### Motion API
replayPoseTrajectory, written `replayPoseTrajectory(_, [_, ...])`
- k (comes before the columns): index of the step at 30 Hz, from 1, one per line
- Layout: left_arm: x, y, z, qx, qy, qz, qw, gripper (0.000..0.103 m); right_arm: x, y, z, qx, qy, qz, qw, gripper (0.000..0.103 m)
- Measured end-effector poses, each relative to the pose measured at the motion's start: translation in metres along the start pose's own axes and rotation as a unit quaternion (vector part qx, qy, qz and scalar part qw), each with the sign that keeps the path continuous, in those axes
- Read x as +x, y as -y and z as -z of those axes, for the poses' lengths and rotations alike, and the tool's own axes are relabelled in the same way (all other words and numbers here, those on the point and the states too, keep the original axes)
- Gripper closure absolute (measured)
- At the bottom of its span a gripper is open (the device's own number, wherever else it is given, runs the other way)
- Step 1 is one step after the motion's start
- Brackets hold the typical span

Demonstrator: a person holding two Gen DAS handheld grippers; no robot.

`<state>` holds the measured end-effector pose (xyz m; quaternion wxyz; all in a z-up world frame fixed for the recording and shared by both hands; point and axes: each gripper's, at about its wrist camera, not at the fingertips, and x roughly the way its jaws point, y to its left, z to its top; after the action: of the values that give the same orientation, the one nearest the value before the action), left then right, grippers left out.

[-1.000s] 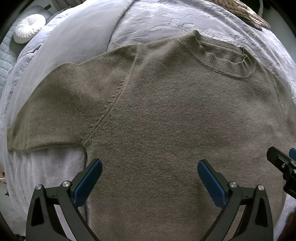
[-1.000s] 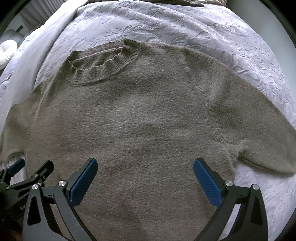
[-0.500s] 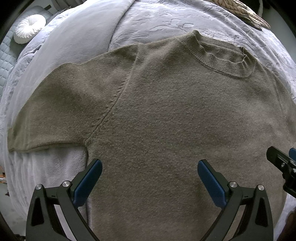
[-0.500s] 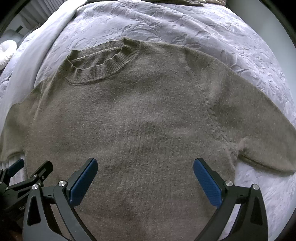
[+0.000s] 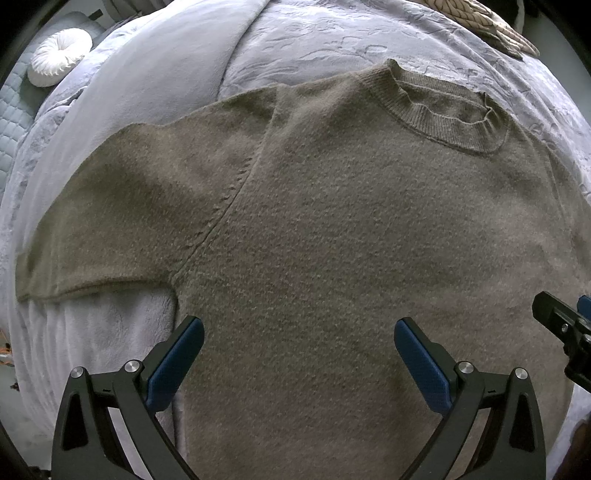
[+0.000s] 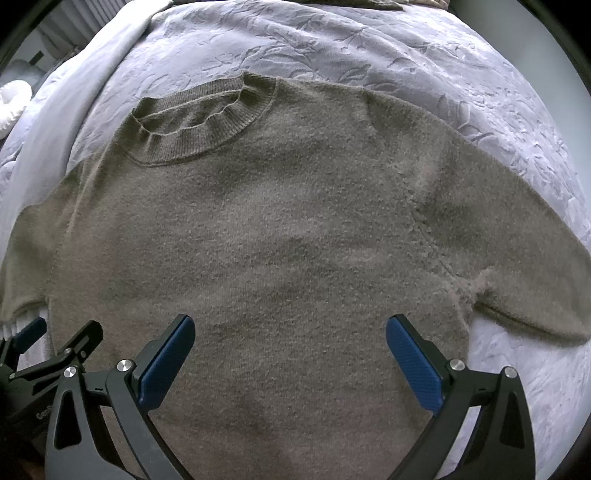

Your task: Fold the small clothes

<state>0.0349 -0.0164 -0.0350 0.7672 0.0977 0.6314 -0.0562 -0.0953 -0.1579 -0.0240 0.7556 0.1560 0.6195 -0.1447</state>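
A pale lilac bedspread with a raised leaf pattern covered the bed, and a smoother, plainer blanket lay along its left side. On top of them a brown knitted sweater was spread flat, front up, filling most of both views.

The left gripper had its blue-padded fingers spread wide, nothing between them but the sweater's lower body underneath. Whether the pads touched the knit could not be told. Its left finger sat right at the sweater's left side edge, just below the armpit; its right finger was over the middle of the body.

The right gripper was just as wide apart, blue pads empty, over the lower body on the right half. Its right finger was near the right side edge, below the armpit there. The two tools sat side by side: the tip of the right one showed at the right edge of the left camera's view, and the left one showed low on the left in the right camera's view.

Farther out, the left sleeve stretched out to the left over the plain blanket, and the right sleeve reached to the right over the patterned cover. The ribbed collar lay at the far end, slightly rumpled. Beyond that, a round white pleated cushion sat at the far left, and something woven and tan lay at the far right edge of the bed.
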Motion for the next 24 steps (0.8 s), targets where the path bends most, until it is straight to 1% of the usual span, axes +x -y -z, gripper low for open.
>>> replayPoseTrajectory(24, [-0.0011, -0.0028, 0.0022, 0.001, 0.002, -0.001, 1.0000, 0.000, -0.0011, -0.0031, 0.0015, 0.000, -0.002, 0.001, 1.000, 0.000])
